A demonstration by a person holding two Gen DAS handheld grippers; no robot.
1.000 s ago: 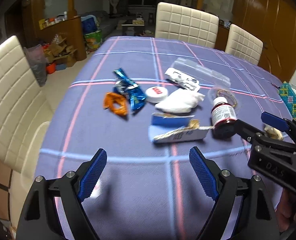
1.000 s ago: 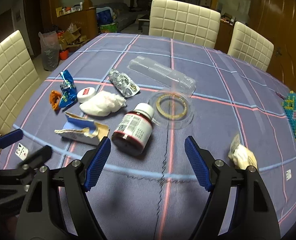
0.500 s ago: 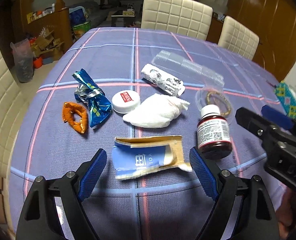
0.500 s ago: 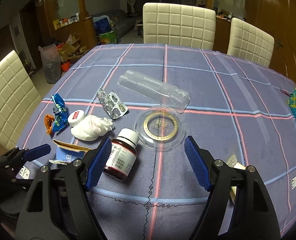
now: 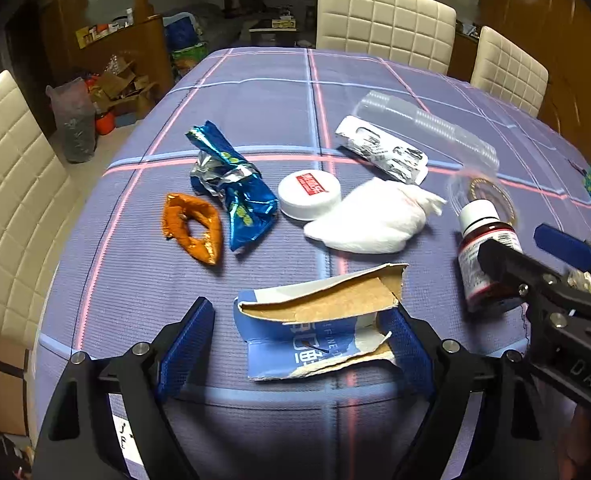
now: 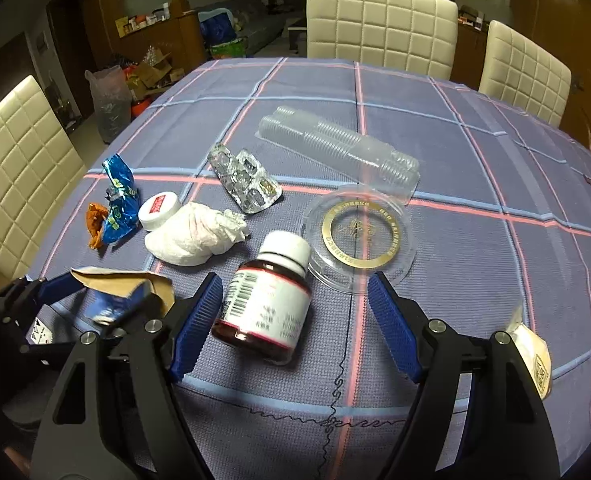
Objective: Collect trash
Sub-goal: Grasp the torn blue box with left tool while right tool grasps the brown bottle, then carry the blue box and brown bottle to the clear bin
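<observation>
Torn blue carton (image 5: 319, 320) sits between the wide-open left gripper (image 5: 295, 344); just beside the carton, the right gripper (image 6: 295, 320), also wide, straddles the brown bottle (image 6: 267, 300).

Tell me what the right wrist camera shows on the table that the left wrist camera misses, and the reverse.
Right wrist only: the small cream packet at the table's right edge, nearly hidden in the left view.
Left wrist only: the blue printed face of the torn carton, lying between the open left gripper.
Both: medicine bottle, white tissue wad, blue wrapper.
</observation>
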